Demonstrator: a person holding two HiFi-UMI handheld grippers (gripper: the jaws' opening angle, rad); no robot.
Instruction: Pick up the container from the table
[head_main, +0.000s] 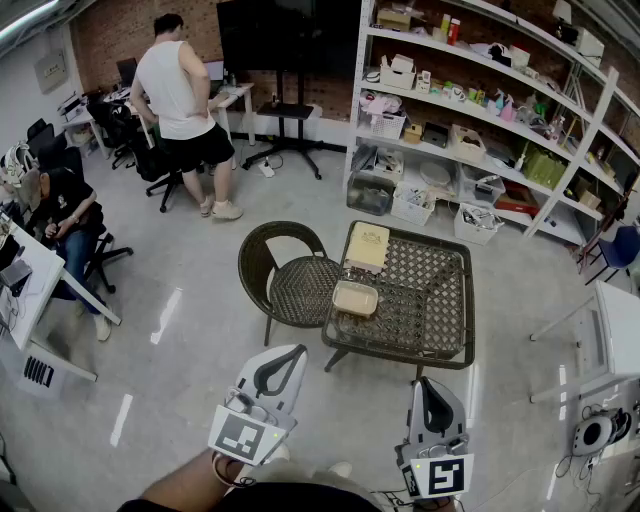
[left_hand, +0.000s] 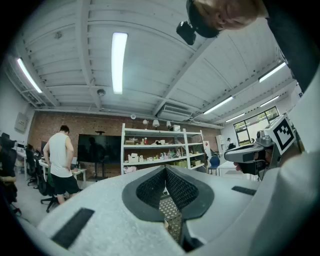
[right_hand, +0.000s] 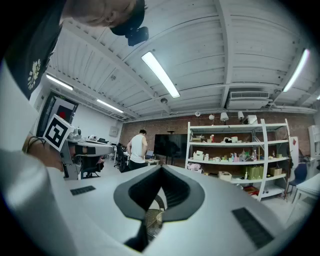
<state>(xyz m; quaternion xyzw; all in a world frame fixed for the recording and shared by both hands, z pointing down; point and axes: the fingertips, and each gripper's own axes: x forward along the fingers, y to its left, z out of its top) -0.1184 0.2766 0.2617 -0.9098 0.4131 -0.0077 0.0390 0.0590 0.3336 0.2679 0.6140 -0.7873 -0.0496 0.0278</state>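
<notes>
Left claw (head_main: 292, 352) is pinched shut and holds nothing. In the left gripper view its two tips touch, and only a small bit of woven table top shows through the hole under them. It hangs over the grey floor (head_main: 180, 380), well apart from the table. An arm (head_main: 185, 487) holds it, but the bottom edge of the head view cuts the arm off.

Next comes a round woven chair (head_main: 290, 285). It stands just beside the left edge of the table (head_main: 445, 355). I cannot tell if the two touch.

The container (head_main: 355, 298) is a pale tub. It sits on the table near the left edge, on the side by the chair. What is inside it is too small to see. Behind it, at the far left corner, lies a pale flat box (head_main: 367, 246). I cannot tell if that is a lid. Most of the table's legs are hidden under the top.

Grey floor lies between both claws and the near edge of the table.

Right claw (head_main: 425, 385) is pinched shut too, with nothing in it. In the right gripper view its tips meet, and through the hole show a bit of the chair and something pale that is hard to make out. It hangs near the table's near edge. The hand that holds it is cut off at the bottom.
</notes>
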